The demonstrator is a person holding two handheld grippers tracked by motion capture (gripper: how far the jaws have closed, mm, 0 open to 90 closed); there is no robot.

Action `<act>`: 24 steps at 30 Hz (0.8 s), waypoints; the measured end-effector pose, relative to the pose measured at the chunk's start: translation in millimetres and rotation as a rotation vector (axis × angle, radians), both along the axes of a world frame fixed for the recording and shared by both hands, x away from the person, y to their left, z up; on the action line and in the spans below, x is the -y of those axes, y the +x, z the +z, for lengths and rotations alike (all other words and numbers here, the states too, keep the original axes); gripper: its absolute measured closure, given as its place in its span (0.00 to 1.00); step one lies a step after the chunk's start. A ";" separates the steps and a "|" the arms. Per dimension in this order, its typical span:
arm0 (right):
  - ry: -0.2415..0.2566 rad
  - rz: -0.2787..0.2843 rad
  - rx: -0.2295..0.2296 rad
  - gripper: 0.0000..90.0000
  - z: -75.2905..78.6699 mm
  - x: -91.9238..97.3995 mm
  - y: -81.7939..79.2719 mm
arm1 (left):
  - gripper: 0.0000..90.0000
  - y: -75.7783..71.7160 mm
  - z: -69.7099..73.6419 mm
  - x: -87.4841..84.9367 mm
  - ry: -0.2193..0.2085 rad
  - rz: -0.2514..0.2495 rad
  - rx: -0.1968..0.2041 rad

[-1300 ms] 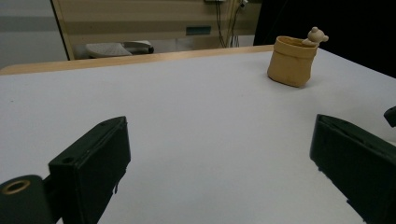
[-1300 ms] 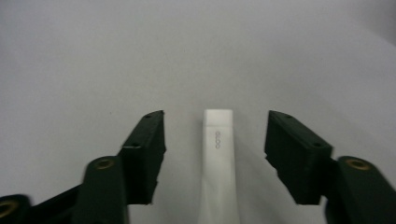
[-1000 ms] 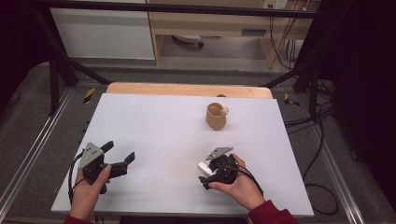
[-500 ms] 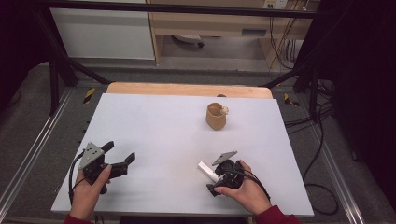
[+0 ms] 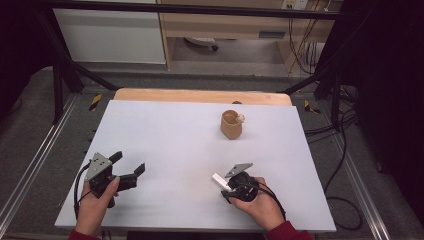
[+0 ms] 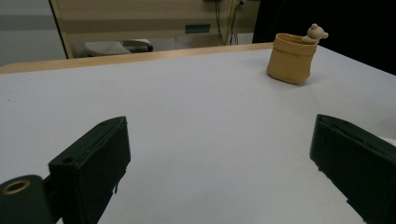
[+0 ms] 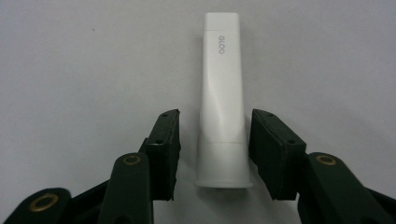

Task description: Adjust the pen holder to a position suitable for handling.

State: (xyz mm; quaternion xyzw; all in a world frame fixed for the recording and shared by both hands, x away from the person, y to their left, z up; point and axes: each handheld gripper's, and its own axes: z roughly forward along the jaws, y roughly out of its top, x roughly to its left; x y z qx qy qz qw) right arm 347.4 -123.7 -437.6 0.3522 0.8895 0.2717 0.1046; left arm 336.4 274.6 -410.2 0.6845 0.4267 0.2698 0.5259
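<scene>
A white glue tube (image 7: 222,98) marked GLOO lies flat on the white table (image 5: 175,140) near the front right, also seen as a small white tube (image 5: 219,179) in the high view. My right gripper (image 7: 215,116) points down over it. Its jaws have just been closing and now straddle the tube's lower end, with a thin gap on each side. My right gripper (image 5: 226,184) sits in the person's right hand. My left gripper (image 5: 129,163) rests at the front left, open with nothing between its fingers (image 6: 93,158). A tan cup (image 5: 231,125) with a small bear figure on its rim stands at the back right.
The tan cup (image 6: 290,58) is far ahead and to the right of the left gripper. A wooden strip (image 5: 200,95) runs along the table's far edge. Black frame bars and cables (image 5: 345,150) flank the table.
The right hand has shifted slightly toward the near edge and tilted over the white tube, which lies where it was. The left hand has kept still.
</scene>
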 end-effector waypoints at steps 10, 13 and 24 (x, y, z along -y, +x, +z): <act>0.056 -0.010 0.036 0.75 -4.3 6.8 -2.7 | 0.06 0.9 -1.5 -1.9 0.002 0.013 -0.010; 0.057 0.005 0.047 0.75 -4.8 7.4 -3.1 | 0.06 1.4 -2.1 -3.0 0.007 0.026 -0.013; 0.147 -0.024 0.093 0.75 -0.3 24.0 -1.3 | 0.06 1.3 -1.8 -7.2 -0.014 0.044 -0.016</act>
